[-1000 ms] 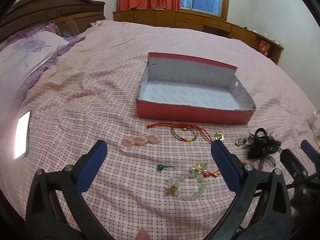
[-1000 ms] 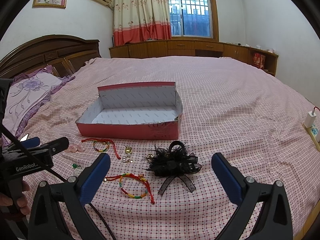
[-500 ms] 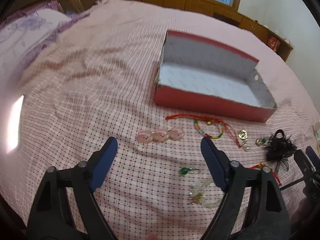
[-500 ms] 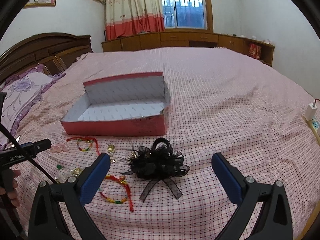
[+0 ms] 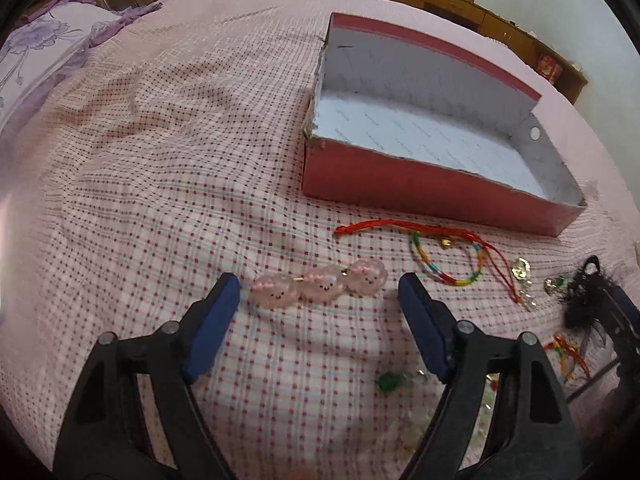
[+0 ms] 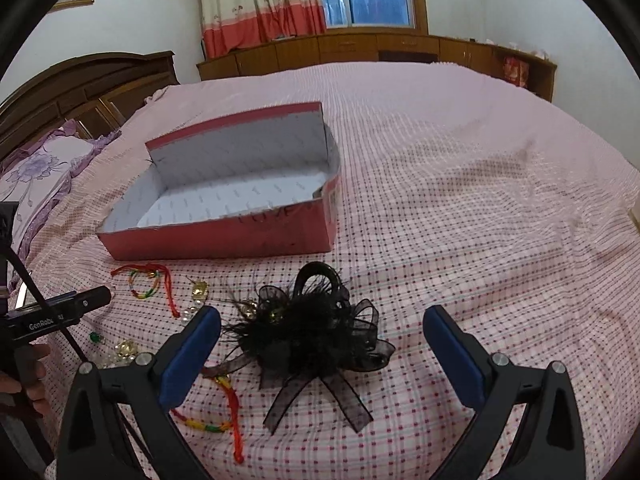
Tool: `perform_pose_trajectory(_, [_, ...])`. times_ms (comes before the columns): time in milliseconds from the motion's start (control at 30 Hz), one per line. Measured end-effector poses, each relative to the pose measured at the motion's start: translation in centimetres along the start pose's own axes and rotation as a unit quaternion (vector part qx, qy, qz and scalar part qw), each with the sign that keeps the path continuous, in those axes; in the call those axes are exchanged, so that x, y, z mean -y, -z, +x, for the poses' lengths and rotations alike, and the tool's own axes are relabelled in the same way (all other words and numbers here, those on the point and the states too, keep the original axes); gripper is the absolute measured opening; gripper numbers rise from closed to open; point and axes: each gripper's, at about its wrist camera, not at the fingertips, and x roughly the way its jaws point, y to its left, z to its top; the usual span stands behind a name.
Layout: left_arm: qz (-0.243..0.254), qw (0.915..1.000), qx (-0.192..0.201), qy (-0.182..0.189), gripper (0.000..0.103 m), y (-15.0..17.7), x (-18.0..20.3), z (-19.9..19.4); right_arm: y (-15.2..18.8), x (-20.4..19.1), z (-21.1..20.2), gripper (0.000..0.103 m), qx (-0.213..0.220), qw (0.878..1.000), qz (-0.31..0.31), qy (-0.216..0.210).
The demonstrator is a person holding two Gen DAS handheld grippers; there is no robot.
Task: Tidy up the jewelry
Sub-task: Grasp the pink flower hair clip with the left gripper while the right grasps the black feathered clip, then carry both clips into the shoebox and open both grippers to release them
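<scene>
On left hand-held gripper point(image 6: 86, 300): "GenRob…" lettering; both hand-held grippers released, right hand-held gripper point(image 6: 322, 326) included.

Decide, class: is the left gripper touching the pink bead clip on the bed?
Apart. In the left wrist view the left gripper is open, and bedspread shows between each blue pad and the pink bead clip lying ahead of them.

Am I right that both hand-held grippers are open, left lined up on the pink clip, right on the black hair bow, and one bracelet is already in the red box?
Not quite: the red box holds nothing, as the right wrist view shows. The bracelet lies on the bed in front of it. The rest stands: left hand-held gripper open at the pink clip, right hand-held gripper open at the black hair bow.
</scene>
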Motion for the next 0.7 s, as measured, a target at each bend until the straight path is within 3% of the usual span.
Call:
perform_pose_trajectory(300, [0.003,0.9998,0.012,-0.018,0.075,0.1,0.5,1.3,0.5,0.1,2.3,0.103,-0.025,1.000,0.007,-0.012])
perform_pose_trajectory(433, [0.008,0.9996,0.013,-0.026,0.075,0.3,0.8,1.4,0.7,0.4,2.8,0.097,-0.033,0.999,0.017,-0.010])
perform_pose_trajectory(533, [0.006,0.9996,0.016,-0.023,0.074,0.5,1.0,1.2,0.8,0.4,3.0,0.087,-0.033,0.999,0.018,-0.017])
perform_pose_trajectory(633, [0.008,0.9996,0.023,-0.017,0.062,0.9,0.9,0.4,0.8,0.4,2.9,0.072,-0.033,0.999,0.015,-0.024])
perform_pose_trajectory(700, [0.009,0.9996,0.024,-0.008,0.062,1.0,0.8,0.1,0.8,0.4,2.7,0.066,-0.031,0.999,0.016,-0.025])
